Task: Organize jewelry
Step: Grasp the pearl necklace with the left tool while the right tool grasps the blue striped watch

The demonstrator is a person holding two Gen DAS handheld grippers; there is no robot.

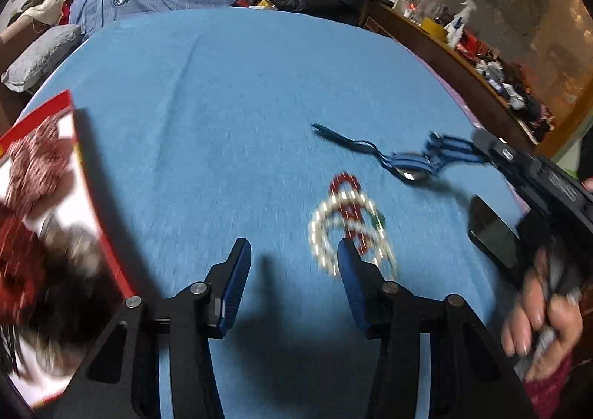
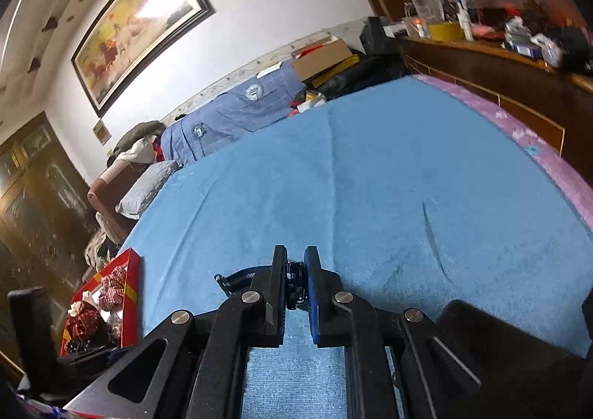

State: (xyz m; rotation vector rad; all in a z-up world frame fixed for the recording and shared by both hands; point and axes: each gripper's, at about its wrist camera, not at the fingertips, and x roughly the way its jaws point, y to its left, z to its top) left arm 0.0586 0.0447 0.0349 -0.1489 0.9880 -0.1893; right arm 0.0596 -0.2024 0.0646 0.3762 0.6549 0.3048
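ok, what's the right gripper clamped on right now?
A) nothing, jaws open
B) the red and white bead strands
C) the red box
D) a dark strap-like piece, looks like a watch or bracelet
D: in the right wrist view the right gripper is shut on a dark strap-like piece that trails out to the left, while the bead strands lie on the blue bedspread.

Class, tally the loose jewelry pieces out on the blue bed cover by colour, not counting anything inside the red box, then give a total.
Red bead strand: 1
White bead strand: 1
Dark blue watch, its strap held in the right gripper: 1
Total: 3
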